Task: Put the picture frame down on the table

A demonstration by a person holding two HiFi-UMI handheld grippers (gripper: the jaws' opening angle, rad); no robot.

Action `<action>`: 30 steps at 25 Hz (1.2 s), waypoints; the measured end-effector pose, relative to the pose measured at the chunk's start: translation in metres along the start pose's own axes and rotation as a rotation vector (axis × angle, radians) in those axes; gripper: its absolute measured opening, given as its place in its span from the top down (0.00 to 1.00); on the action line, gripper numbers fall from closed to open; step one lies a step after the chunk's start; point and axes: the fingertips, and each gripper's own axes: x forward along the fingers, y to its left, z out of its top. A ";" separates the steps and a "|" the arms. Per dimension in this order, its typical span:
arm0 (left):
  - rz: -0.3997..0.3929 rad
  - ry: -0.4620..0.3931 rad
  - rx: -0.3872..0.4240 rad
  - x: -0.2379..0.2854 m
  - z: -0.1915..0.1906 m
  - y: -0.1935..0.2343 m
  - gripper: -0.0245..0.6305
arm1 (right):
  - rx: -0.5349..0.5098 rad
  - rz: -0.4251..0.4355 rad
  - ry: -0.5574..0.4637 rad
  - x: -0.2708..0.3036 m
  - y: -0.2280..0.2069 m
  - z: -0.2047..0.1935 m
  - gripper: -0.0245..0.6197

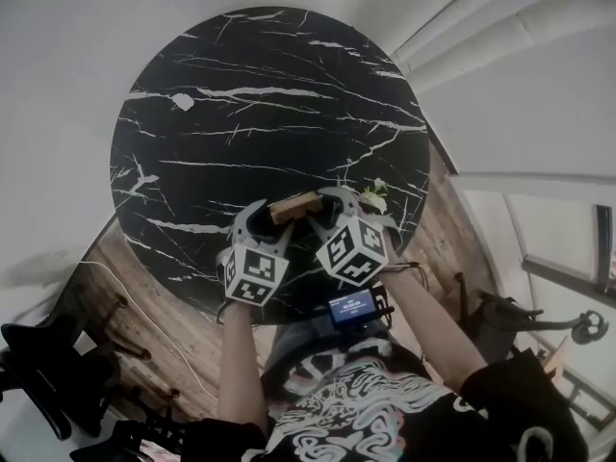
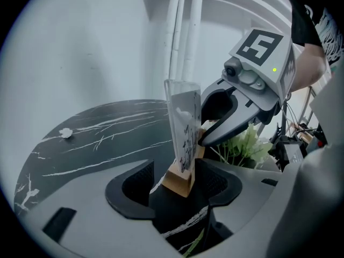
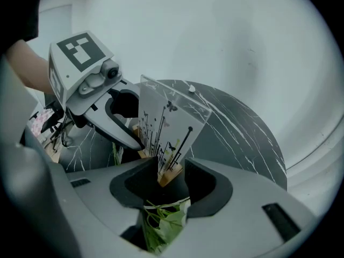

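Observation:
The picture frame (image 1: 295, 206) is a clear printed panel (image 3: 166, 125) standing in a wooden base (image 2: 180, 179). It is upright over the near edge of the black marble table (image 1: 260, 114); I cannot tell whether it touches the top. My right gripper (image 3: 171, 160) is shut on one end of the base. My left gripper (image 2: 174, 164) stands round the other end, with a gap showing beside its left pad. In the head view the left gripper (image 1: 262, 210) and right gripper (image 1: 332, 200) meet at the frame.
A small plant (image 1: 375, 195) with green leaves (image 2: 244, 144) stands just right of the frame, under my right gripper. A white scrap (image 1: 182, 101) lies far left on the table. Dark chairs (image 1: 48, 364) stand on the wooden floor at left.

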 end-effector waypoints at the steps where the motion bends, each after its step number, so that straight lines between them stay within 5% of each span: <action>1: -0.002 -0.007 -0.005 -0.001 0.001 0.000 0.61 | 0.011 0.001 -0.007 -0.001 0.000 0.001 0.75; 18: 0.037 -0.236 -0.129 -0.039 0.027 0.007 0.61 | 0.136 -0.044 -0.114 -0.030 -0.008 0.001 0.75; 23: 0.062 -0.271 -0.153 -0.051 0.028 0.007 0.62 | 0.350 0.027 -0.241 -0.046 -0.007 0.003 0.91; 30: 0.095 -0.330 -0.199 -0.066 0.034 0.008 0.74 | 0.324 -0.025 -0.289 -0.059 -0.007 0.006 0.93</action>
